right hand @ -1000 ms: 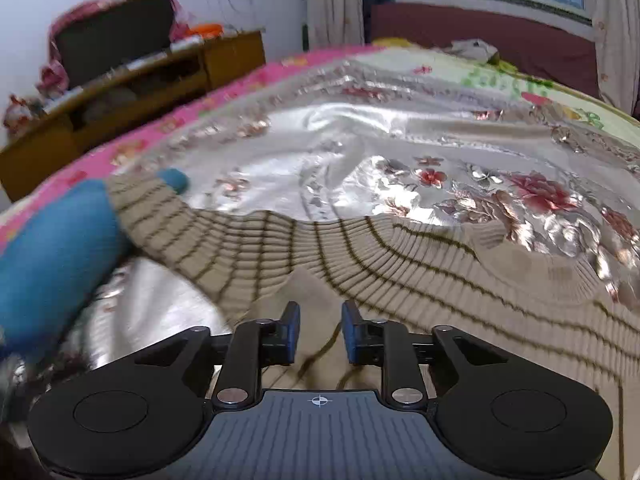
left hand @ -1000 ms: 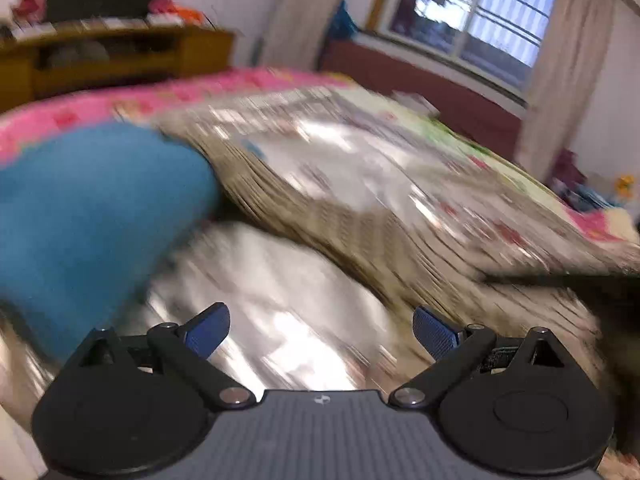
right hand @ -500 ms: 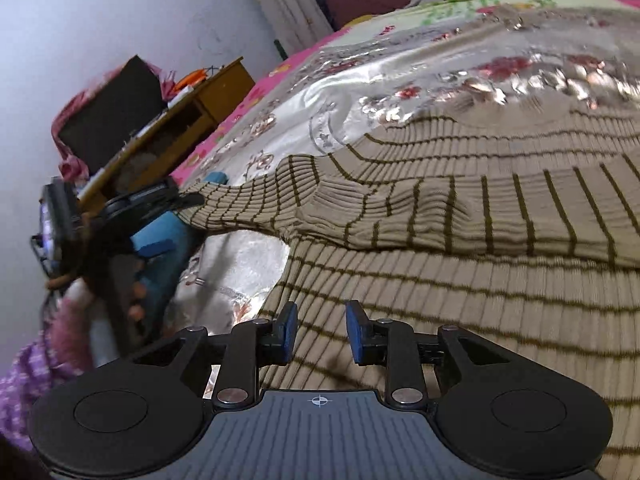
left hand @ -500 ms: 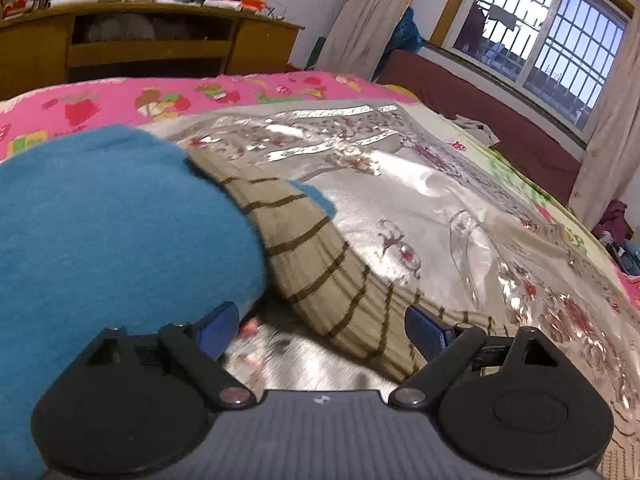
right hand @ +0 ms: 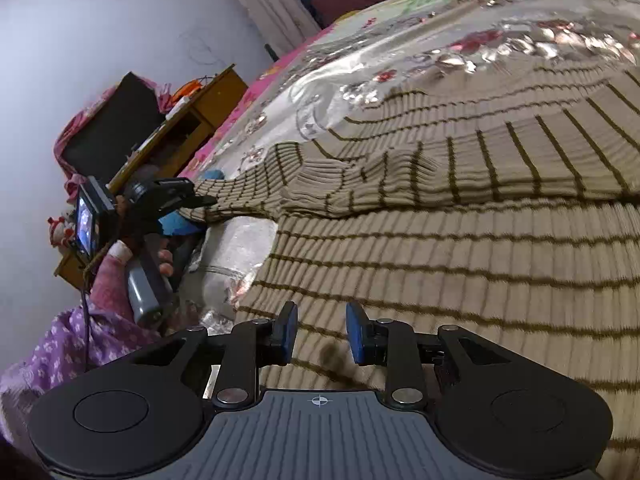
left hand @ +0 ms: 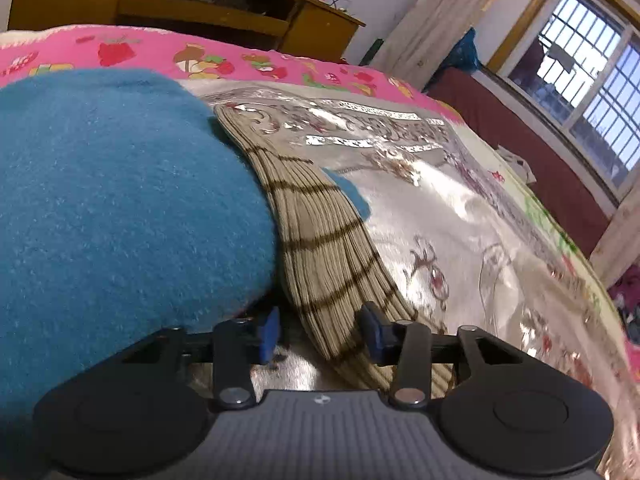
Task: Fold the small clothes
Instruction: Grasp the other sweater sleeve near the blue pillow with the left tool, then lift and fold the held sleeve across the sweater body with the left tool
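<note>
The striped sweater (right hand: 460, 248) lies spread on the bed, tan knit with thin dark bands, resting on a shiny silver floral bedspread (right hand: 400, 56). One sleeve (left hand: 320, 240) runs out from the body toward the left side of the bed, where it lies against a blue garment (left hand: 120, 208); a small corner of blue also shows from under the sleeve's far edge. In the right wrist view the sleeve is creased into folds where it joins the body. The left gripper (left hand: 320, 330) sits at the sleeve, and its jaws have just been closing; the sleeve lies between the blue fingertips (left hand: 370, 332), one pad at the sleeve's edge, the other still apart from the fabric with bare bedspread showing beside it, so no grip is made. In the right wrist view the same left gripper (right hand: 200, 200) appears at the sleeve end, held by a hand (right hand: 160, 260) in a pink cuff, with a small lit screen (right hand: 86, 220) on its back. The right gripper (right hand: 322, 334) hovers low over the lower body of the sweater with its jaws partly apart; the knit is seen in the gap, and whether the pads press it cannot be told. Beyond the bedspread a pink printed sheet (left hand: 240, 64) covers the bed edge. A wooden cabinet (left hand: 200, 8) stands against the wall, and a barred window (left hand: 592, 92) with a pale curtain (left hand: 432, 20) is at the far side.
</note>
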A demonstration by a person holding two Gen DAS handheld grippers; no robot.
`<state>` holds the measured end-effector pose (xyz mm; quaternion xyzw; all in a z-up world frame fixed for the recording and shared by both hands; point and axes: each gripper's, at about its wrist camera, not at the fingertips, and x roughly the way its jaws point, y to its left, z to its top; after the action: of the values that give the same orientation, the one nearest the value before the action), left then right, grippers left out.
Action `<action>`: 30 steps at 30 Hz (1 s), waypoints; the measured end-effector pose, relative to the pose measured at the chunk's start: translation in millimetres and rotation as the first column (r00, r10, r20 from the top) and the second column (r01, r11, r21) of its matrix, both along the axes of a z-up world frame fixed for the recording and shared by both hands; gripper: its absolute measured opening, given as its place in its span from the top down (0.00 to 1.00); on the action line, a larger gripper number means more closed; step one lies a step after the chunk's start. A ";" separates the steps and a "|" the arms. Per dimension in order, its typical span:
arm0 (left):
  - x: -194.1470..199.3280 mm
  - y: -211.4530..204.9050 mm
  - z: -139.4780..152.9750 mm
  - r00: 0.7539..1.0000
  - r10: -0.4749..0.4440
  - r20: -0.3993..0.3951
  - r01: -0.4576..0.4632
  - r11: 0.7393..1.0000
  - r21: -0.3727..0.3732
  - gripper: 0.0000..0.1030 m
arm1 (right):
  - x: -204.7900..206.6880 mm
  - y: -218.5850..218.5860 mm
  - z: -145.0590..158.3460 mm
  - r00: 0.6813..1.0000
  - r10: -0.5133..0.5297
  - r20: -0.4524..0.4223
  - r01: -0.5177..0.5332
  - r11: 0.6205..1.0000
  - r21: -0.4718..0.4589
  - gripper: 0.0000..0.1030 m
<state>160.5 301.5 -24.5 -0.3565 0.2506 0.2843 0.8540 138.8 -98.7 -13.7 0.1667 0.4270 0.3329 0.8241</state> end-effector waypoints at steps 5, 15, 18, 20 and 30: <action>4.9 8.1 3.9 1.000 0.012 0.018 -0.011 0.999 -0.044 0.68 | -4.2 -8.3 -3.0 1.000 -0.018 -0.020 0.018 1.000 0.010 0.73; 8.6 11.5 11.5 0.999 0.005 0.036 -0.005 1.000 -0.009 0.68 | -10.0 -13.4 -10.1 0.999 -0.028 -0.045 0.029 0.999 0.016 0.73; 12.8 7.2 18.1 1.000 -0.015 0.024 0.014 1.000 0.011 0.77 | -10.5 -15.8 -9.5 0.999 -0.036 -0.040 0.037 0.999 0.024 0.73; 14.8 2.6 27.3 0.999 -0.033 0.028 0.033 0.999 0.030 0.82 | -10.7 -21.1 -10.3 0.998 -0.047 -0.038 0.049 0.998 0.040 0.73; 34.6 -147.8 96.7 0.819 -0.552 0.160 0.537 0.834 0.130 0.84 | -9.6 -58.9 -18.3 0.991 -0.126 -0.038 0.129 0.986 0.110 0.73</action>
<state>195.1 153.7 72.2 -0.2615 0.2475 0.0028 0.9329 129.2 -157.6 -32.0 0.2447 0.4087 0.3004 0.8263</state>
